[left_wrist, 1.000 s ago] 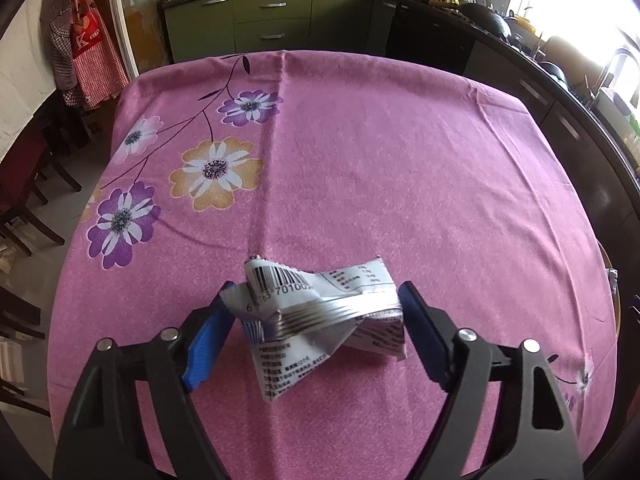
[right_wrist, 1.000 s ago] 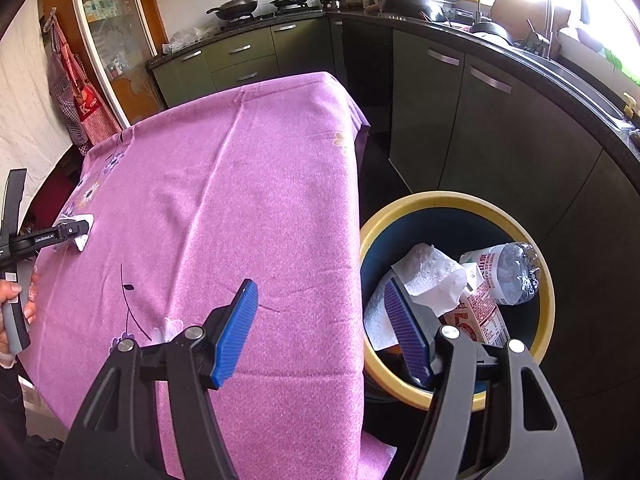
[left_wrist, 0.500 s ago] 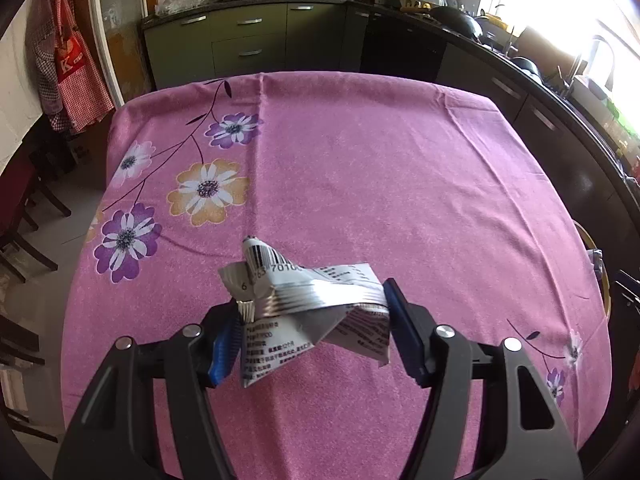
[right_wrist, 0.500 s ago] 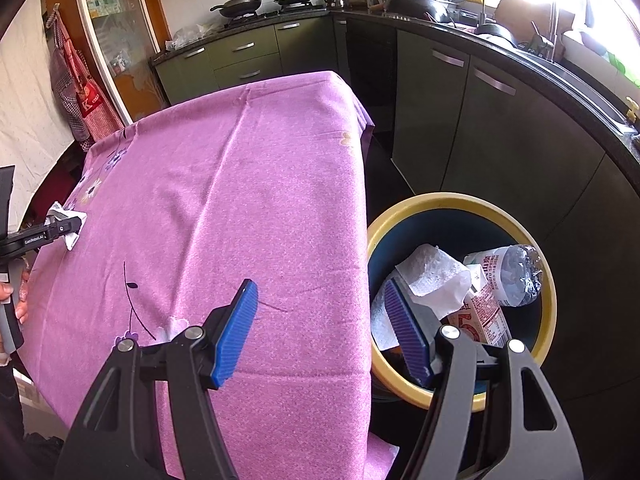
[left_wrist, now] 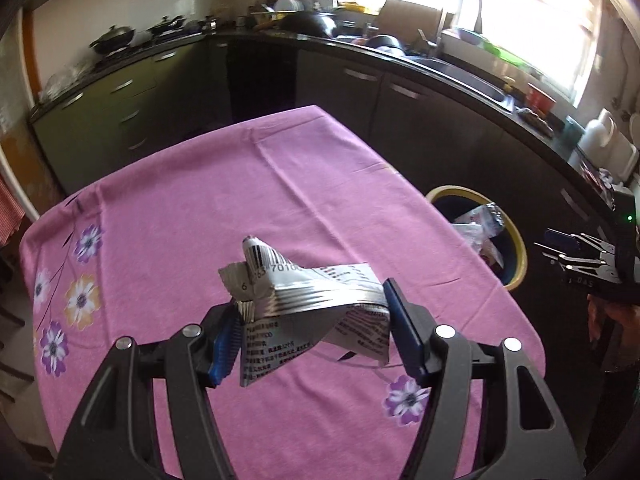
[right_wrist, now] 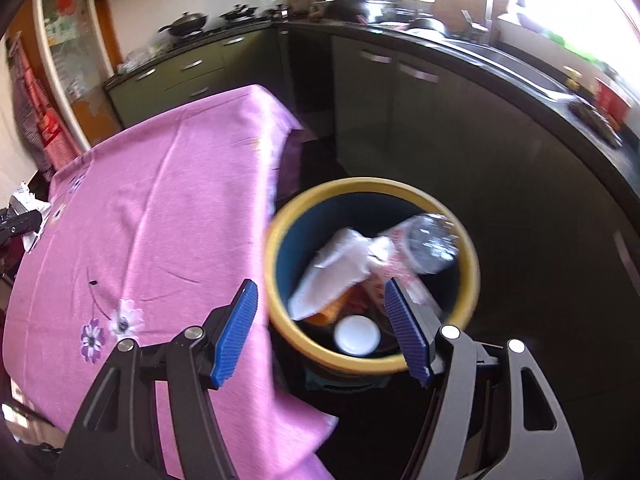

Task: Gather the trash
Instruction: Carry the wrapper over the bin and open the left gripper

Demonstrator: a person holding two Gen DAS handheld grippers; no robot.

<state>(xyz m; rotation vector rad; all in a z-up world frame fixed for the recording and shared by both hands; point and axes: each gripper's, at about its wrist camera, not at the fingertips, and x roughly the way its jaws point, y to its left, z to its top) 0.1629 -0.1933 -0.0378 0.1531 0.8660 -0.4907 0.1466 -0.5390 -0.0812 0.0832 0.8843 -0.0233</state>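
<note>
My left gripper (left_wrist: pixel 316 328) is shut on a crumpled silver-and-white wrapper (left_wrist: pixel 304 300) with a barcode, held above the pink flowered tablecloth (left_wrist: pixel 224 208). A yellow-rimmed blue trash bin (left_wrist: pixel 512 240) stands on the floor past the table's right edge. In the right wrist view my right gripper (right_wrist: pixel 324 328) is open and empty, hovering over the bin (right_wrist: pixel 472 272), which holds a plastic bottle (right_wrist: pixel 432 244), white paper (right_wrist: pixel 340 268) and a white lid (right_wrist: pixel 356 334). The left gripper with its wrapper shows small at the far left (right_wrist: pixel 22 216).
Dark kitchen cabinets (left_wrist: pixel 440 120) and a counter with a sink run behind and to the right of the bin. A stove with pans (right_wrist: pixel 192 22) stands at the back. The right gripper appears at the right edge of the left view (left_wrist: pixel 576 256).
My left gripper has lifted the wrapper off the table and swung right, so the bin now shows ahead. My right gripper has shifted right, over the bin.
</note>
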